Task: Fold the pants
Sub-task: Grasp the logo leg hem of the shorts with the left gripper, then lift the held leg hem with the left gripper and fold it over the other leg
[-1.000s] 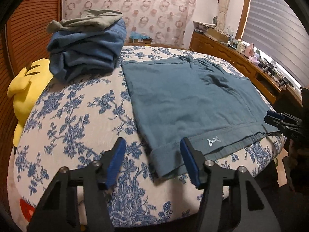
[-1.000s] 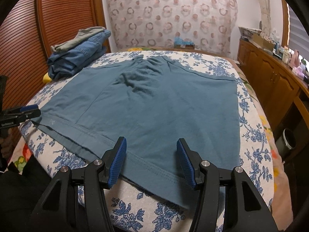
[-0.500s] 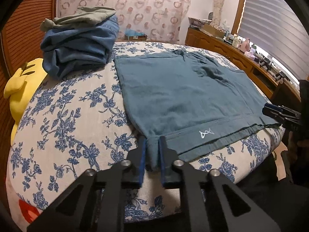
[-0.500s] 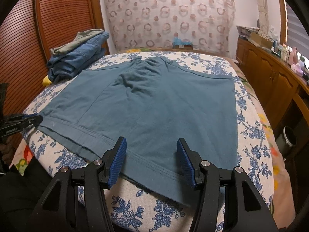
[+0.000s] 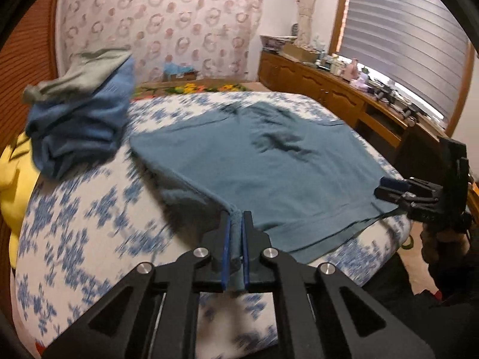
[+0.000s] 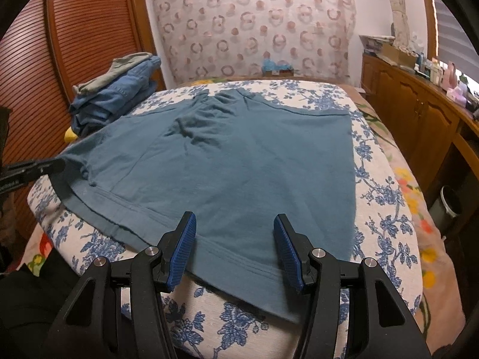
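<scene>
The teal pants (image 6: 239, 161) lie spread flat across the blue-flowered bedspread (image 6: 383, 197), the hem end nearest the cameras and the gathered waistband toward twelve o'clock in the right wrist view. At the hem's corner, toward nine o'clock in that view, the cloth is drawn up off the bed into a small peak.

That peak sits in the left gripper (image 5: 236, 224), whose blue pads (image 5: 226, 248) are pressed together on the corner of the pants; in the left wrist view a taut ridge of fabric runs from the clamped corner toward eleven o'clock. This view is smeared with motion blur.

The right gripper (image 6: 235, 240) hovers over the hem at six o'clock of its own view, its blue fingers well apart with the hem lying beneath the gap, and neither pad presses the cloth. From the left wrist view the same gripper shows at three o'clock, just at the far hem corner, held by a hand (image 5: 443, 239).

At ten o'clock in both views a pile of folded blue clothes (image 6: 116, 95) with a grey-green garment (image 6: 119, 65) on top rests on the bedspread, apart from the pants. A yellow plush toy (image 5: 15, 179) lies at the bed's edge at nine o'clock in the left wrist view. A wooden sideboard (image 6: 419, 119) runs along the wall at two o'clock.
</scene>
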Demonstrator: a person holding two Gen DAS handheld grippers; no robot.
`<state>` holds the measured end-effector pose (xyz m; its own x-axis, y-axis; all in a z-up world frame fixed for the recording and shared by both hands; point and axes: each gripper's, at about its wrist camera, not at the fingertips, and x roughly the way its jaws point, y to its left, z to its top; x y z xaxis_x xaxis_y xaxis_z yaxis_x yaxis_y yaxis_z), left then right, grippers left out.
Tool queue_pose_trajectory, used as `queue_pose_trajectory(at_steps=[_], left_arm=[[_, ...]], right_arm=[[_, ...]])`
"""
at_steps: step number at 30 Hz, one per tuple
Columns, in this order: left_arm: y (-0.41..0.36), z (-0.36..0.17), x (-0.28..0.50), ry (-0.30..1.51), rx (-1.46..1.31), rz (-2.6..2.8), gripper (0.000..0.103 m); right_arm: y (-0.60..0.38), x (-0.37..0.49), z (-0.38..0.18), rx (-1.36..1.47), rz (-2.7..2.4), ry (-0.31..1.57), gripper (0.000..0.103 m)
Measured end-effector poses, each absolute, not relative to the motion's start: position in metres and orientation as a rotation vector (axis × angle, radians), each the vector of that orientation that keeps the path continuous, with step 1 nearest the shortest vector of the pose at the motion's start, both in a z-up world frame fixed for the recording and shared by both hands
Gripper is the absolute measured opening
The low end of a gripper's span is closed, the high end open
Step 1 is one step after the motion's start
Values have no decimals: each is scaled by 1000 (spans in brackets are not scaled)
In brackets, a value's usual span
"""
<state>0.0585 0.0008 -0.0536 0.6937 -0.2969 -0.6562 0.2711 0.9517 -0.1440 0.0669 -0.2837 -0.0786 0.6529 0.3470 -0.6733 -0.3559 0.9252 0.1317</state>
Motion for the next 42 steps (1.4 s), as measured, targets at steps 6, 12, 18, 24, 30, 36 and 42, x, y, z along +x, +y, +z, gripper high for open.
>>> queue_pose_trajectory(at_steps=[6, 12, 18, 24, 30, 36, 42], left_arm=[[-34, -36, 76, 714, 14, -388, 2], [-66, -27, 87, 707, 45, -445, 2], [-99, -20, 98, 705, 78, -499, 2], [-128, -14, 105, 701, 107, -544, 2], [-155, -9, 111, 698, 130, -581, 2], [-184, -3, 116, 699, 154, -621, 2], [-197, -3, 127, 709, 150, -618, 3]], right_arm=[[-297, 64, -76, 8, 389, 749, 55], [-305, 61, -77, 17, 381, 741, 55], [-316, 58, -80, 37, 377, 738, 55], [-330, 55, -77, 50, 356, 726, 55], [-342, 51, -75, 61, 340, 712, 55], [-352, 46, -75, 76, 325, 705, 55], [-361, 43, -72, 81, 306, 704, 55]])
